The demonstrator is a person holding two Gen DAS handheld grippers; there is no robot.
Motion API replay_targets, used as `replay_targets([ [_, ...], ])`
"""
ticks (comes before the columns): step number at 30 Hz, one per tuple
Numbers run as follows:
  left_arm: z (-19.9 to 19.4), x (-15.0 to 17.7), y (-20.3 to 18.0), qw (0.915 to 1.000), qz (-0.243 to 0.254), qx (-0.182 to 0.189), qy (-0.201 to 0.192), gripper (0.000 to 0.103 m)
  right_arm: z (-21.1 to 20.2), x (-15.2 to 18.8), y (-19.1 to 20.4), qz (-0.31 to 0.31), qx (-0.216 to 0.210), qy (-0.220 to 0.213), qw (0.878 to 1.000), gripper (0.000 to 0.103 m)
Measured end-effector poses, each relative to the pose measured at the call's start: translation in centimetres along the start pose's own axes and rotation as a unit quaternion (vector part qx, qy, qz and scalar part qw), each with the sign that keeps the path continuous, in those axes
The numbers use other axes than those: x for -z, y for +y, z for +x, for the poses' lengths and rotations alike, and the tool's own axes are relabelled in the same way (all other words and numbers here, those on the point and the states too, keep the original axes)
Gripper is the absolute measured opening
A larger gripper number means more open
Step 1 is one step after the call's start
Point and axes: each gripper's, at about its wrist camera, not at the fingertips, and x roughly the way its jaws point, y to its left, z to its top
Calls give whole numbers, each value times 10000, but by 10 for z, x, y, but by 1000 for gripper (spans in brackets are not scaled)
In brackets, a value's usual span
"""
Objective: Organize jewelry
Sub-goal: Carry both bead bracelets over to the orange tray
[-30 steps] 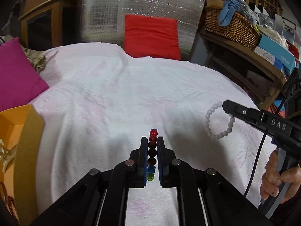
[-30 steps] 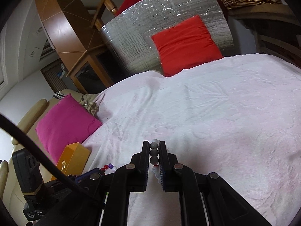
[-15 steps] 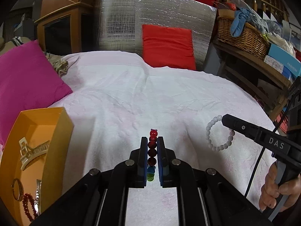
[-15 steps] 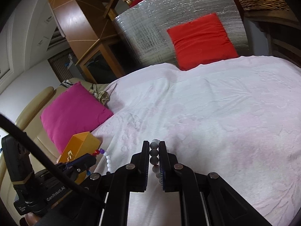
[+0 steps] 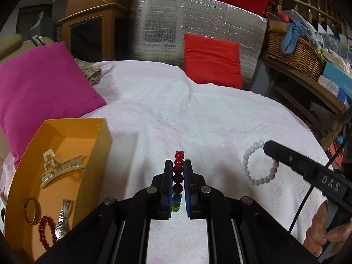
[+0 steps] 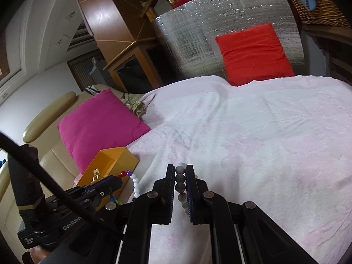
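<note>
My left gripper (image 5: pixel 178 165) is shut on a multicoloured bead bracelet (image 5: pixel 178 177) with red, blue and green beads, held above the white bedspread. My right gripper (image 6: pixel 180 169) is shut on a white bead bracelet (image 6: pixel 180 179); its loop (image 5: pixel 247 169) hangs from the right gripper in the left wrist view. An open orange box (image 5: pixel 96 154) lies to the left and holds a cream hair claw (image 5: pixel 59 167), a bangle (image 5: pixel 32 211), a watch (image 5: pixel 61 222) and a red bead bracelet (image 5: pixel 44 231). The left gripper and its coloured beads (image 6: pixel 132 176) show beside the box (image 6: pixel 118 160) in the right wrist view.
A magenta cushion (image 5: pixel 39 83) lies behind the box. A red cushion (image 5: pixel 212 59) leans on a silver foil panel (image 5: pixel 176 22) at the back. A wooden shelf with a wicker basket (image 5: pixel 292 50) and boxes stands to the right.
The left gripper has swung left toward the orange box, whose contents now show fully. The right gripper followed with the white bracelet. Both stay shut on their bracelets.
</note>
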Motion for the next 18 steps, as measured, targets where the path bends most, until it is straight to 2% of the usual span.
replay_targets([
  [11, -25, -2, 21, 9988, -304, -278, -261, 9, 6, 6, 37, -201, -285, 44, 9994, 11],
  [18, -64, -2, 38, 9950, -411, -772, -474, 9, 6, 4, 57, -269, -539, 36, 9982, 11],
])
